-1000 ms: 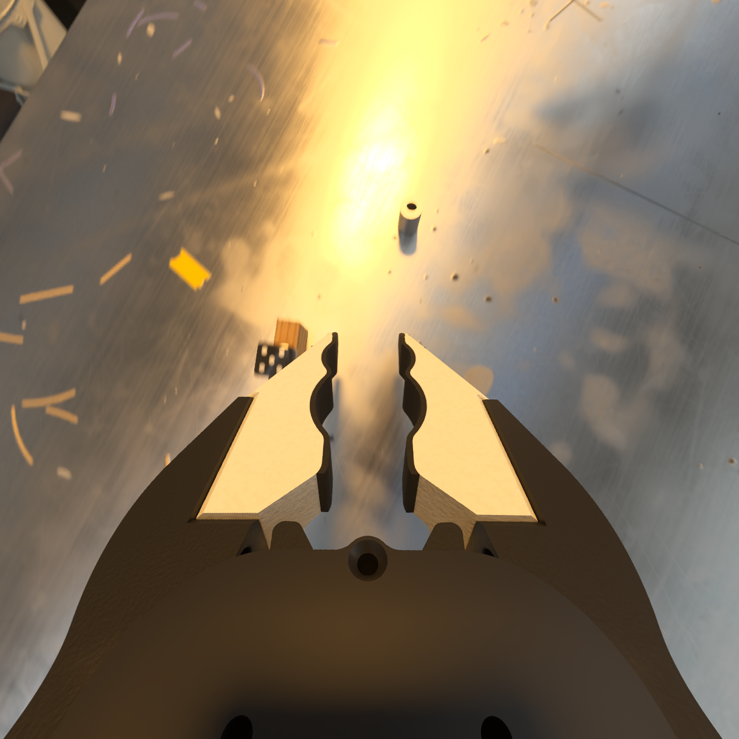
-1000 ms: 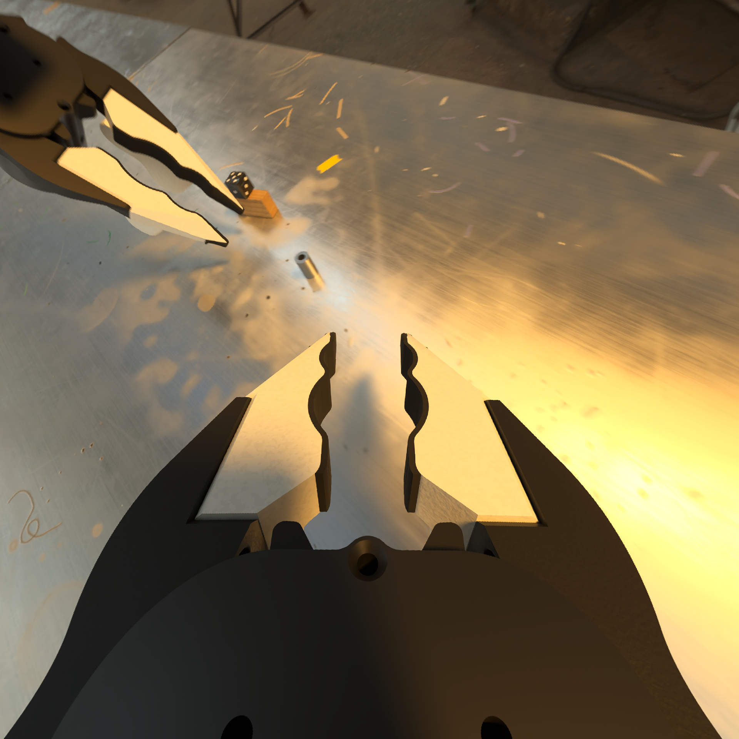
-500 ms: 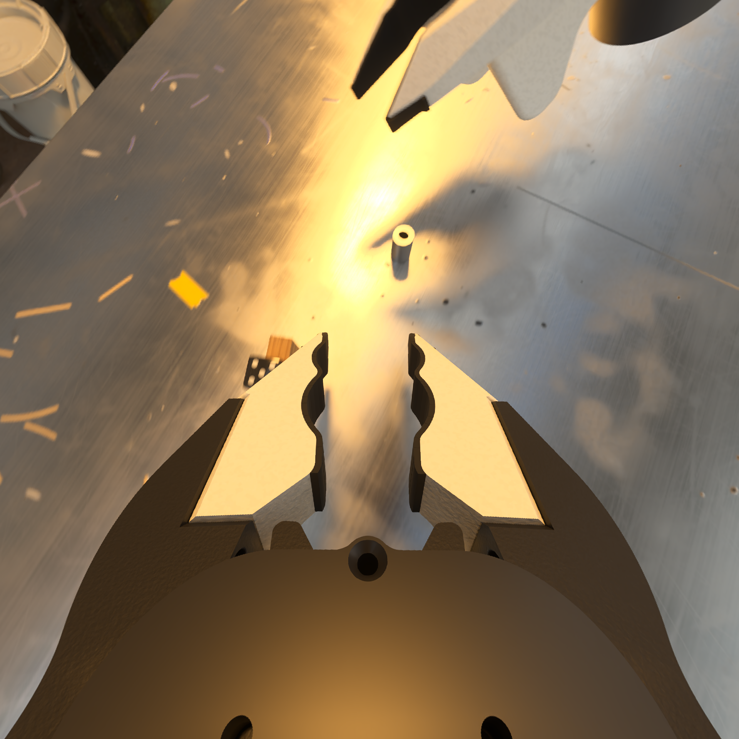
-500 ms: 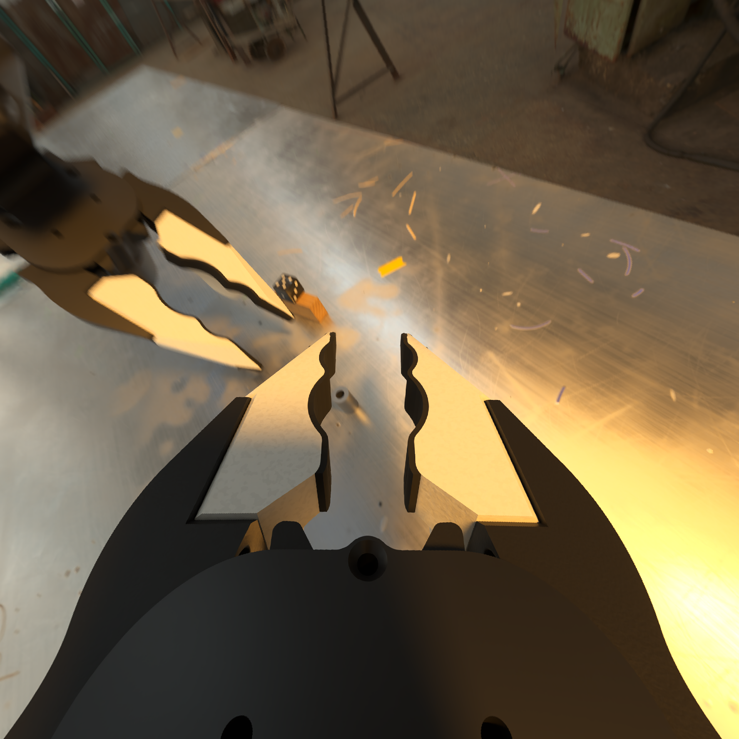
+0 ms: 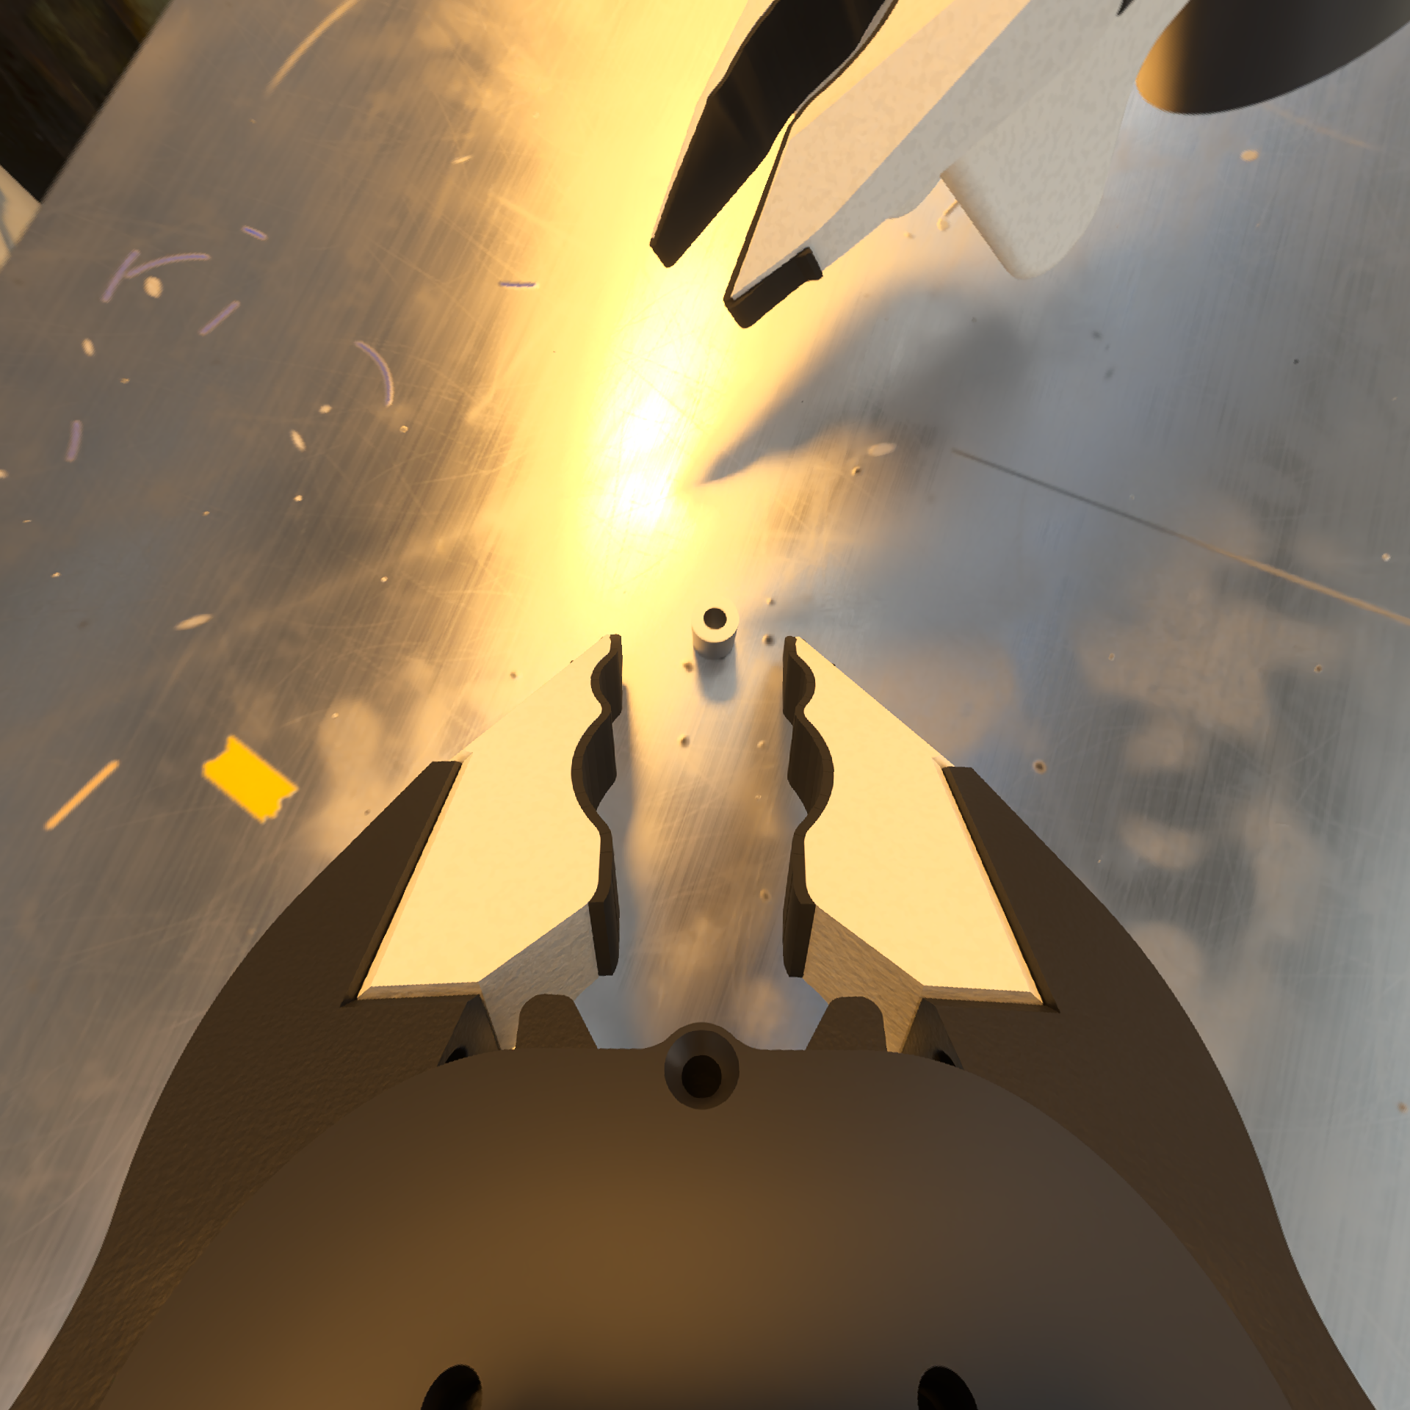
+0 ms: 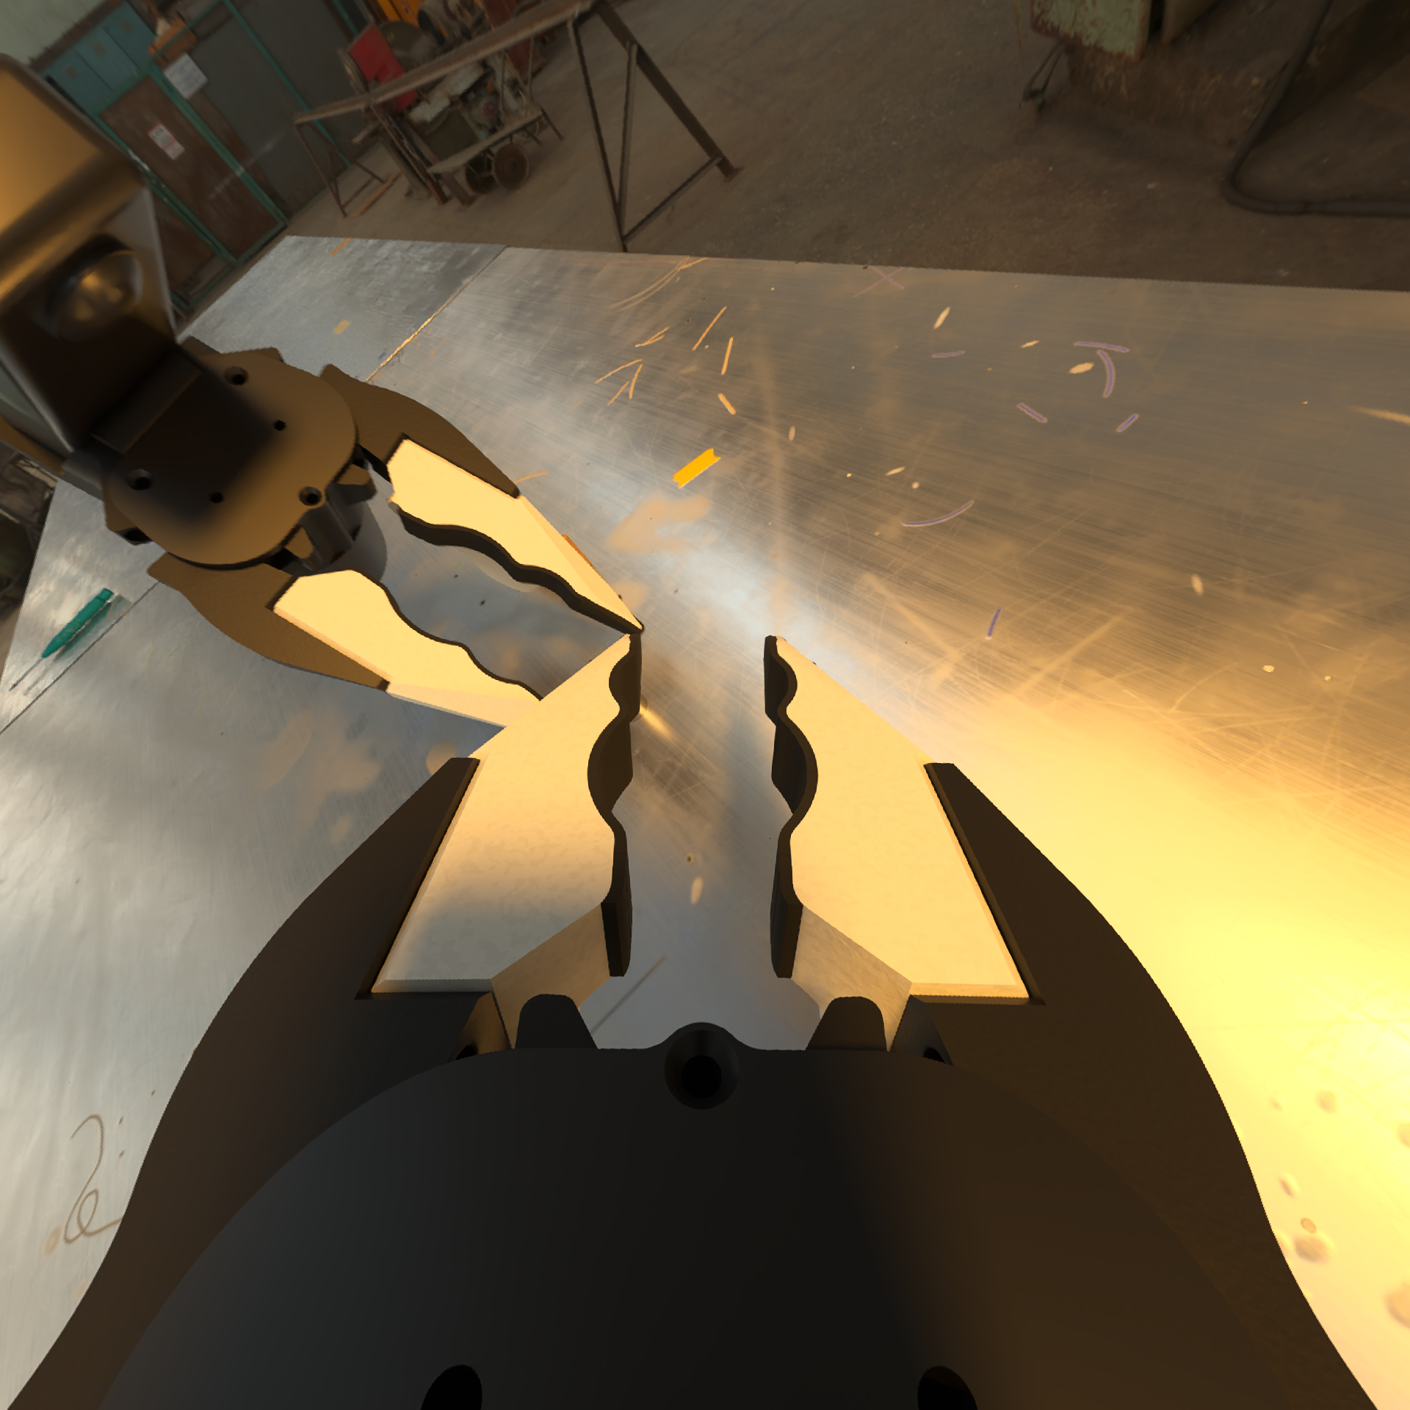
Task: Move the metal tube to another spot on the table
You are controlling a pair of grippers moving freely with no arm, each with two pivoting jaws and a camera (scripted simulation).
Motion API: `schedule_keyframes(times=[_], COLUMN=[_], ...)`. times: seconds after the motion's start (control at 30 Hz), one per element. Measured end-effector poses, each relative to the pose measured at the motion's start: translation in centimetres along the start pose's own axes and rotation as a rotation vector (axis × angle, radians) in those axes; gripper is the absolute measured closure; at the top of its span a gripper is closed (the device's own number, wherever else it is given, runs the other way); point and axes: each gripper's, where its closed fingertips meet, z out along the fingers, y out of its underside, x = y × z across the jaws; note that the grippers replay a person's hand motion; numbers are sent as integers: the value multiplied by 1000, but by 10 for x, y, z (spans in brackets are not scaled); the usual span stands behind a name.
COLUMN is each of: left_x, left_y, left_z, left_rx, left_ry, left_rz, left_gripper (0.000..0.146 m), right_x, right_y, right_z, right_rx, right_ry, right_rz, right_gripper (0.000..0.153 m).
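Note:
The metal tube (image 5: 715,632) is a short silver cylinder standing upright on the brushed metal table (image 5: 1106,725). My left gripper (image 5: 702,645) is open and empty, and the tube sits just past its fingertips, centred on the gap. My right gripper (image 6: 700,645) is open and empty; in the left wrist view it (image 5: 702,286) hangs above the table beyond the tube. In the right wrist view the left gripper (image 6: 568,648) reaches in from the left, its near fingertip hidden behind my right gripper's left finger. The tube is almost wholly hidden there.
A yellow scrap (image 5: 248,778) lies left of the left gripper and also shows in the right wrist view (image 6: 694,467). A green pen (image 6: 76,622) lies at the table's far left. Small chips litter the table. The far table edge (image 6: 839,255) borders a workshop floor.
My left gripper moved forward to the tube and opened slightly wider; the die and wooden block left its view. My right gripper moved closer over the tube, which slipped behind its left finger.

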Motion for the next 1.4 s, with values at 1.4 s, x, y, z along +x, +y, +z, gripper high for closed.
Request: schedule_keyframes(times=[1.4], left_x=[12], left_y=[36], left_z=[-25], left_rx=[-81], left_ry=[53], left_rz=[19], left_gripper=[134], right_x=[47], right_y=[16], right_z=[-9], right_rx=[-116], right_ry=[367], right_rz=[-159], right_gripper=[121])
